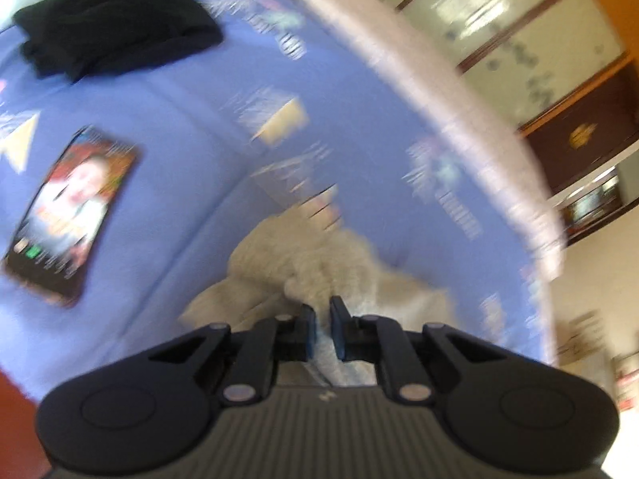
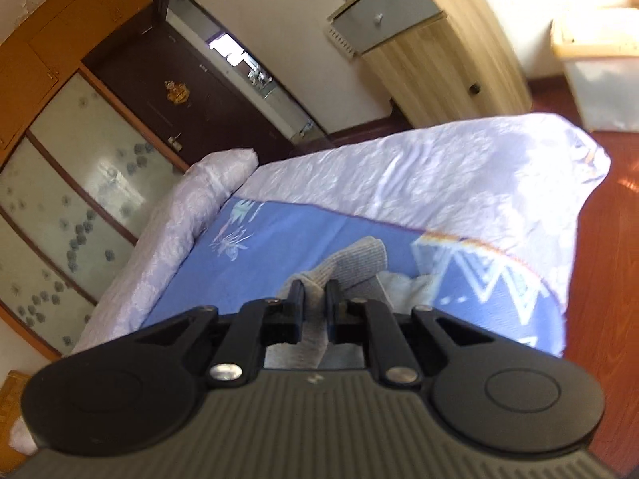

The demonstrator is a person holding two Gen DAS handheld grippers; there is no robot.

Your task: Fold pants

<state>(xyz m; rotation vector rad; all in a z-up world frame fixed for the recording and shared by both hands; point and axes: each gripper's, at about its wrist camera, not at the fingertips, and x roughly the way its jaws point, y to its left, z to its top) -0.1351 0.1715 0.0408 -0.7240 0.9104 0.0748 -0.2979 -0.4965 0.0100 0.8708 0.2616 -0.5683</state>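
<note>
The pale grey-beige pants [image 1: 319, 263] lie bunched on the blue patterned bed cover [image 1: 191, 127], just ahead of my left gripper [image 1: 322, 311]. The left view is blurred by motion; the jaws stand close together with a narrow gap, and I cannot tell whether cloth is between them. In the right wrist view my right gripper [image 2: 313, 291] is shut on a fold of the grey pants [image 2: 351, 259], held a little above the blue cover [image 2: 255, 255]. A ribbed cuff [image 2: 361, 253] shows past the fingers.
A phone [image 1: 68, 211] with a lit screen lies on the cover at the left. A black folded garment [image 1: 116, 28] sits at the far left. A white quilt [image 2: 459, 175] borders the cover. A wardrobe [image 2: 80, 183], dark door [image 2: 179, 92], wooden cabinet [image 2: 431, 40] and red floor [image 2: 619, 279] surround the bed.
</note>
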